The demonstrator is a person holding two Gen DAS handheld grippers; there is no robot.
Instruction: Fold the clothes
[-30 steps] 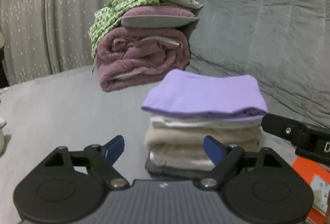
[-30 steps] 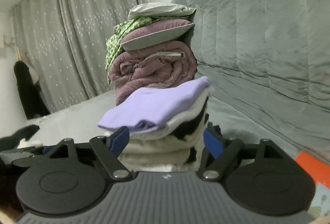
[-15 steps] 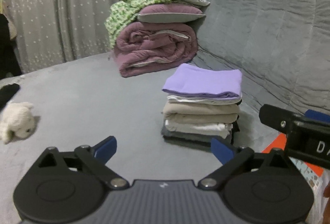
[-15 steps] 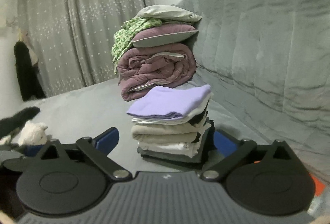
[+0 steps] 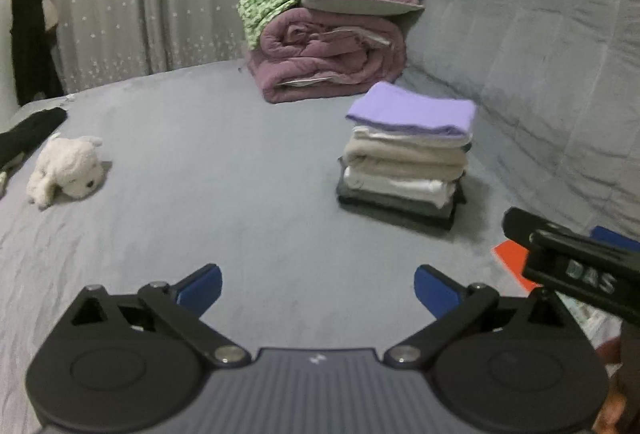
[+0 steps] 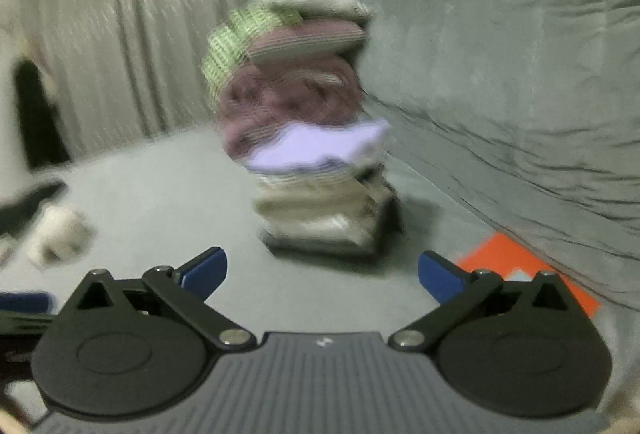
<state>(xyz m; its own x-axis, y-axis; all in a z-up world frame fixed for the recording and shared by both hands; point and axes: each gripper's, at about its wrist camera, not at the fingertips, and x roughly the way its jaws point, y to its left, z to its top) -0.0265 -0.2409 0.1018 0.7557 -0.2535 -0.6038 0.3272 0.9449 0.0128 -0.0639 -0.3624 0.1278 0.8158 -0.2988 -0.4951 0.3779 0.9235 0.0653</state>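
Observation:
A stack of folded clothes [image 5: 406,162] stands on the grey bed, a lilac piece [image 5: 414,112] on top, then white, beige and dark layers. The blurred right wrist view shows the same stack [image 6: 324,206]. My left gripper [image 5: 318,284] hangs open over bare sheet, well short of the stack and holding nothing. My right gripper [image 6: 322,276] is open too, empty, with the stack ahead between its blue fingertips. Its black body [image 5: 576,266] juts in at the right edge of the left wrist view.
Rolled mauve bedding [image 5: 328,58] with a pillow and green cloth sits behind the stack by the grey quilted headboard [image 5: 540,46]. A white plush toy [image 5: 66,170] and a dark garment [image 5: 30,132] lie at the left. An orange card [image 6: 524,274] lies at the right.
Both grippers have pulled back from the stack, which now looks smaller and farther away. The plush toy and more bare sheet have come into view. The right wrist view is blurred by motion.

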